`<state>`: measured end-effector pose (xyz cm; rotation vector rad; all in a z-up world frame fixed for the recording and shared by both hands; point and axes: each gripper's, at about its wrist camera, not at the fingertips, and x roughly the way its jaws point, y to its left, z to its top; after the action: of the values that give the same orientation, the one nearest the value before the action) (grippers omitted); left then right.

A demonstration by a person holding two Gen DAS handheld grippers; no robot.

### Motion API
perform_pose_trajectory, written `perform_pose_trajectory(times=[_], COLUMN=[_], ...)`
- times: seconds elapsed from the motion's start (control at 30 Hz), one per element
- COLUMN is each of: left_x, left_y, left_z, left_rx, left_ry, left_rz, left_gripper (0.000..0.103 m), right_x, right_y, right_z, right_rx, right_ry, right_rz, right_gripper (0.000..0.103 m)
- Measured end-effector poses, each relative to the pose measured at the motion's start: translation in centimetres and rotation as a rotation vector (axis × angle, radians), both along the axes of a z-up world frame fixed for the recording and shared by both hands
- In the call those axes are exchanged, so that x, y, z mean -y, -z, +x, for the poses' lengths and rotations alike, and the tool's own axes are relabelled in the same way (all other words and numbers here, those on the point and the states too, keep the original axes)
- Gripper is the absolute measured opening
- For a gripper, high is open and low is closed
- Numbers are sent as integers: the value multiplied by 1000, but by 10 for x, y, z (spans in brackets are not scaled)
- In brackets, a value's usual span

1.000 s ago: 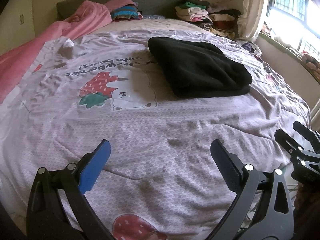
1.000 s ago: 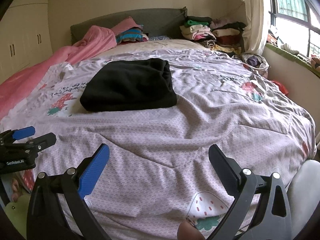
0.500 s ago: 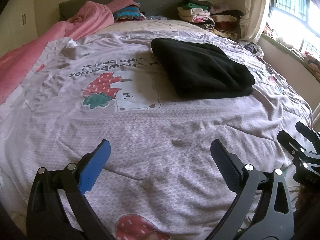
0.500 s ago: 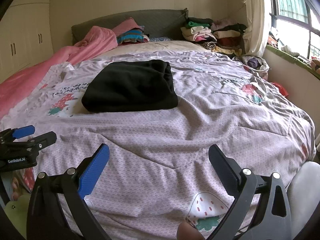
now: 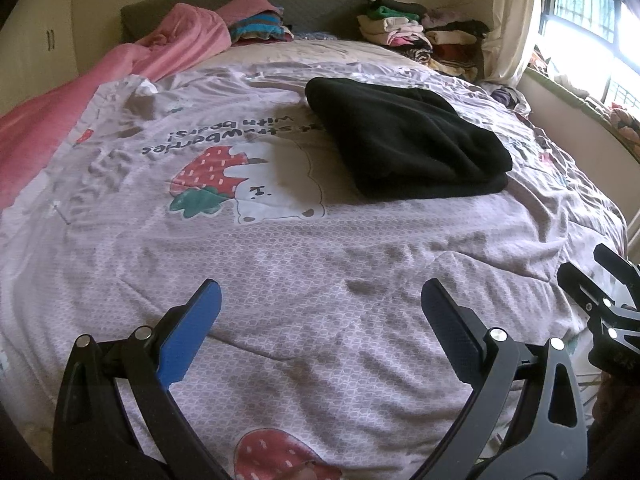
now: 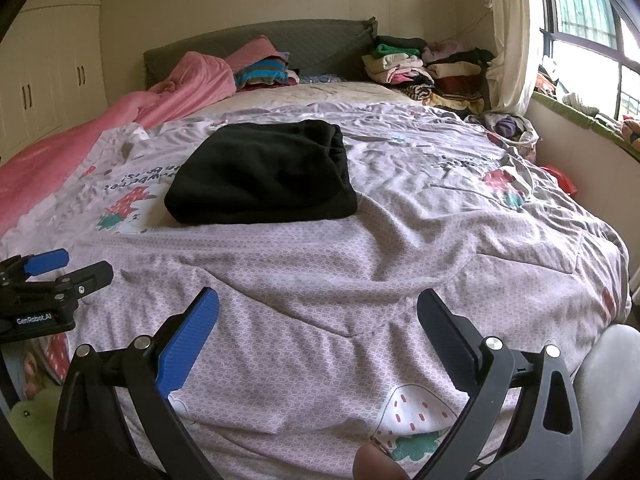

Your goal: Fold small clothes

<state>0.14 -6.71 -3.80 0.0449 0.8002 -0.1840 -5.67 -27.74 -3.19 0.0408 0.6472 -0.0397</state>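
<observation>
"GenRobot.AI" marks the left gripper [image 6: 60,270]; the quilt [image 5: 304,264] reads "strawberries with bears!"; both it and the right gripper [image 6: 318,316] gape empty; folded black garment [image 6: 262,174] lies ahead, well apart; window [image 6: 580,12] to the right

Over the last second the left gripper [image 5: 320,312] drew slightly back from the folded black garment [image 5: 404,140], and in its own view the garment slid a little toward the right and up, its near edge ending farther from the fingertips. The right gripper [image 6: 318,318] barely shifted relative to that garment, which crept only a touch rightward in the right wrist view. In the same view the left gripper's fingers [image 6: 48,262] sat marginally higher against the garment than before.
</observation>
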Motion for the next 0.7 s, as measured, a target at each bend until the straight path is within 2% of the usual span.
perform_pose_trajectory(times=[0.7], left_x=[-2], left_y=[0], left_z=[1], left_rx=[-1], left_ry=[-17], left_rz=[10], left_gripper=[94], right_x=[2], right_y=[-1], right_z=[-1], right_rx=[3], right_ry=[15], right_rz=[-4], right_gripper=[99])
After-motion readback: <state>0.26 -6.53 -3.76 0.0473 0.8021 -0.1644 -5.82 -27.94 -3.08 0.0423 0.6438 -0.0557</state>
